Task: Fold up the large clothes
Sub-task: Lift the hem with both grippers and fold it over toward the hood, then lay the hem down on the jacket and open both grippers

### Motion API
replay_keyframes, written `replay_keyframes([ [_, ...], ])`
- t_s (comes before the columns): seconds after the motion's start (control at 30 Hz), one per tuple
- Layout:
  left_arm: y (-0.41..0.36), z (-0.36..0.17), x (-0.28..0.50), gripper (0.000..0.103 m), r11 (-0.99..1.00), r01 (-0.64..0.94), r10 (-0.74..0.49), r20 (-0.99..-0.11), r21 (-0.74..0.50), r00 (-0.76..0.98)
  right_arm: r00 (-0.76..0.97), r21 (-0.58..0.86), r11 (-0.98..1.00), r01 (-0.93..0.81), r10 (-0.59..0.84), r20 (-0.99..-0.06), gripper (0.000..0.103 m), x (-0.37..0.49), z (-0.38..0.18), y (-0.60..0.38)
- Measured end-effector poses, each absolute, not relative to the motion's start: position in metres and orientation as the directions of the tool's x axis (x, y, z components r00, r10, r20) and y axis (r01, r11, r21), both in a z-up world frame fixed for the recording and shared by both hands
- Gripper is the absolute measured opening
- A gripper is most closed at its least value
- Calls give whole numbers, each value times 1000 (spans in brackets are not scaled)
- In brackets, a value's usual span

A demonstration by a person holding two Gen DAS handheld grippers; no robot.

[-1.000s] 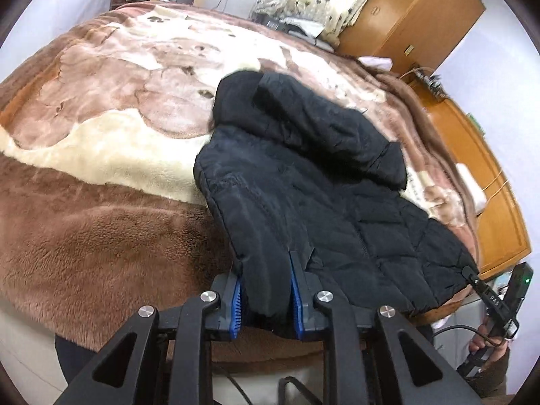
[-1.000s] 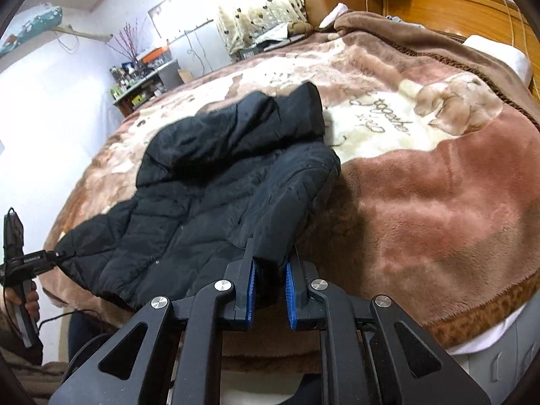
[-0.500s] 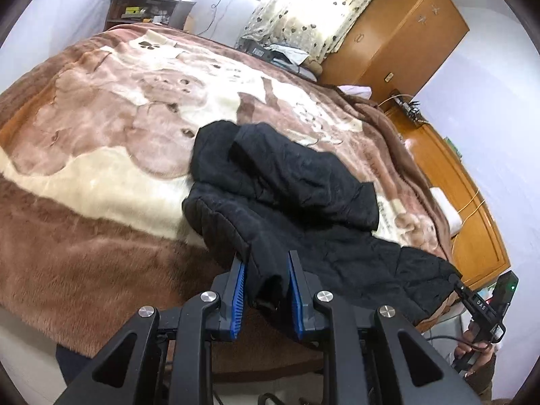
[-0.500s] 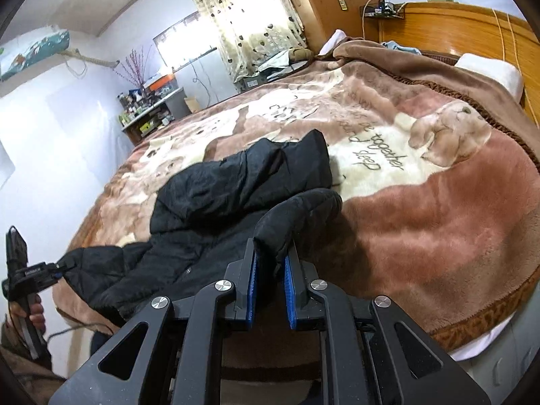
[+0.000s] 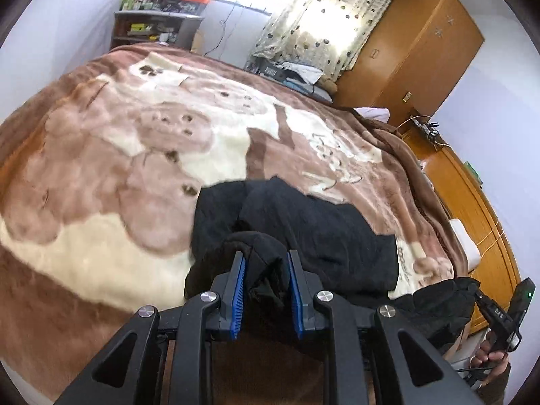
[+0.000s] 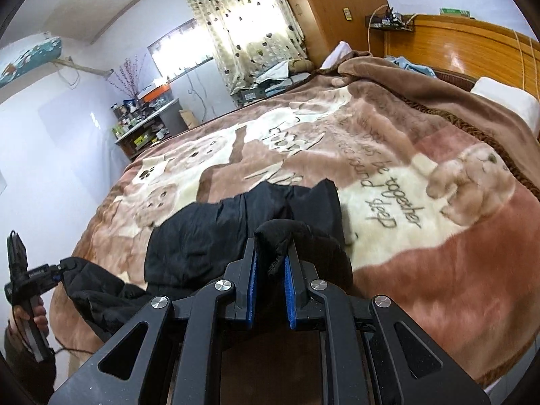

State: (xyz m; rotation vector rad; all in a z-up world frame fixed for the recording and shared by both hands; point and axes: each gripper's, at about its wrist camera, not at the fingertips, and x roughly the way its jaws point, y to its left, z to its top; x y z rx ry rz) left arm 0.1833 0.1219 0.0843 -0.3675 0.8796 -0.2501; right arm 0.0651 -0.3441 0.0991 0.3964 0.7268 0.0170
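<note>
One black padded jacket (image 5: 317,236) lies on the near part of the bed, on a brown and cream plush blanket (image 5: 118,155) printed with bears. Its lower edge is lifted off the blanket by two tools, one at each corner.

The left tool (image 5: 265,266) has its blue-padded fingers (image 5: 238,290) pinched on a bunched fold of the jacket's hem. The right tool (image 6: 270,261) grips another bunch of the same jacket (image 6: 216,236) between its own blue pads (image 6: 252,283).

From the left wrist view, the right tool (image 5: 496,317) shows at the far lower right, a hand around its handle and jacket fabric hanging from it, with a green light on its body. That view also takes in the orange wooden wardrobe (image 5: 415,54) and a cluttered shelf (image 5: 152,30) by the window.

The right wrist view shows the reverse: the left tool (image 6: 54,271) at the far left edge, held in a hand, with a corner of the jacket drooping from it. Only here do the writing on the blanket (image 6: 398,199), the one white pillow (image 6: 503,101) and the wooden headboard (image 6: 472,47) show plainly. One heart-patterned curtain (image 6: 249,17) hangs in both views.
</note>
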Motion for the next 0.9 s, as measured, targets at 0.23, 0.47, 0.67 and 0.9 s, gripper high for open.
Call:
replay_keyframes([
  [0.23, 110, 76, 251, 23, 944, 40, -278, -729, -326, 625, 721, 308, 941, 139, 117, -683, 14, 137, 96, -348],
  [0.47, 102, 60, 314, 23, 969, 12, -199, -753, -246, 627, 670, 289, 939, 187, 93, -737, 15, 210, 74, -356],
  [0.67, 88, 40, 356, 23, 986, -13, -120, -769, -164, 628, 616, 255, 938, 235, 59, -786, 15, 257, 42, -356],
  [0.9, 81, 27, 369, 23, 995, -15, -61, -746, -94, 663, 553, 188, 947, 261, 13, -833, 16, 298, 7, -352],
])
